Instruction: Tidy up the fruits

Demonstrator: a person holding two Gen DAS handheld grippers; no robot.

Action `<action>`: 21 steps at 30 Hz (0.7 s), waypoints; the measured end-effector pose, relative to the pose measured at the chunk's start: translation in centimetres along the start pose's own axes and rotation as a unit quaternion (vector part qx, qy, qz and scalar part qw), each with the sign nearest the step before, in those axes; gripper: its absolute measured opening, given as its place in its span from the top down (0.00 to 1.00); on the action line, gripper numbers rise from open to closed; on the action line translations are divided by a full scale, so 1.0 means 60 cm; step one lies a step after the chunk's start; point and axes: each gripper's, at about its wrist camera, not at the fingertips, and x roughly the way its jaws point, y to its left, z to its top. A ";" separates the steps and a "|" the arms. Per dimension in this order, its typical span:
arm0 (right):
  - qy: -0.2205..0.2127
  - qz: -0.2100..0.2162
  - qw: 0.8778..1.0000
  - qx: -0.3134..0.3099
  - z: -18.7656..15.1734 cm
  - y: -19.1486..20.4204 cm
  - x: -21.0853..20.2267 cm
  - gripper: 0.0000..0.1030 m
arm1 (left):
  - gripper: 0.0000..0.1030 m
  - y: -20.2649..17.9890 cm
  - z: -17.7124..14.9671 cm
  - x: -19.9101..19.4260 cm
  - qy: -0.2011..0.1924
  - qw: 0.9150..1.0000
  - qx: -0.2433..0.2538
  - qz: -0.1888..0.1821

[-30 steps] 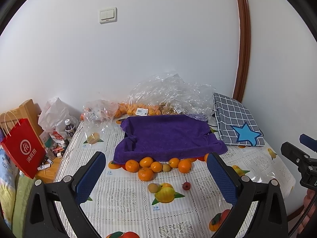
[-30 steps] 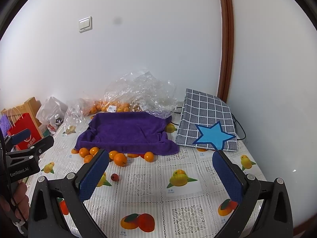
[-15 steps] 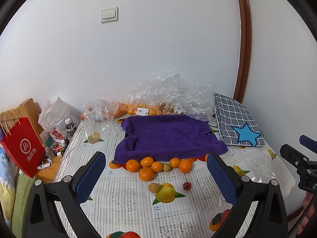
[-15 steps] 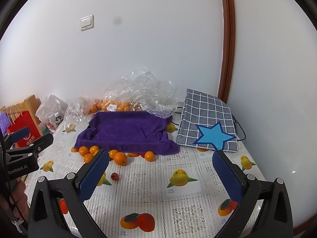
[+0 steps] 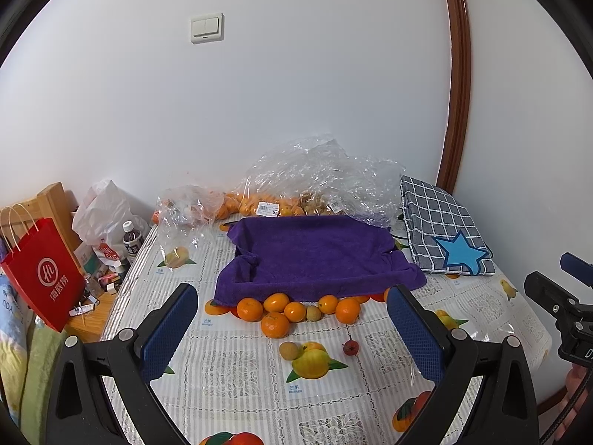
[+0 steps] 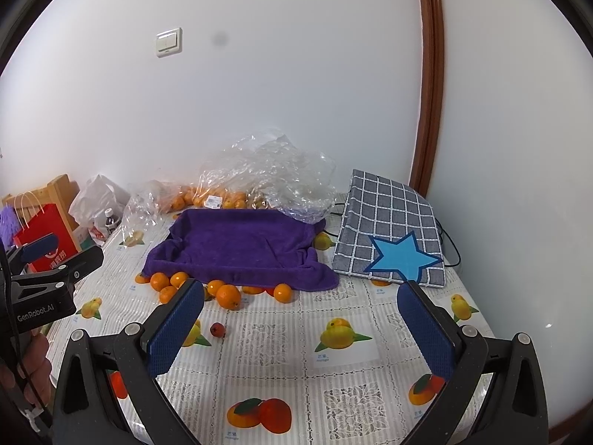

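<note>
Both grippers hanging above the near edge of the table [image 5: 229,371], nothing touching. Left gripper [image 5: 292,328] jaws spread wide, empty. Right gripper [image 6: 300,324] same: wide, empty. Oranges [image 5: 276,324] sitting in a loose cluster just beside the near hem of the purple towel [image 5: 315,256]; small red fruit [image 5: 350,347] lying apart, nearer. More oranges in clear plastic bags [image 5: 318,181] at the far wall. Checked cushion [image 5: 441,233] lying right.

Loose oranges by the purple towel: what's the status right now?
Left gripper open, right gripper open, both empty. Loose oranges untouched beside purple towel. Small red fruit lies nearer; path clear.
</note>
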 end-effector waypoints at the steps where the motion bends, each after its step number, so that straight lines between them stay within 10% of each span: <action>1: 0.000 0.000 1.000 0.000 0.000 0.000 0.000 0.01 | 0.00 0.000 0.000 0.000 0.000 1.000 0.000 0.000; 21: -0.002 0.000 1.000 -0.006 -0.006 0.008 -0.002 0.01 | 0.00 0.002 -0.002 0.001 0.001 1.000 -0.002 -0.001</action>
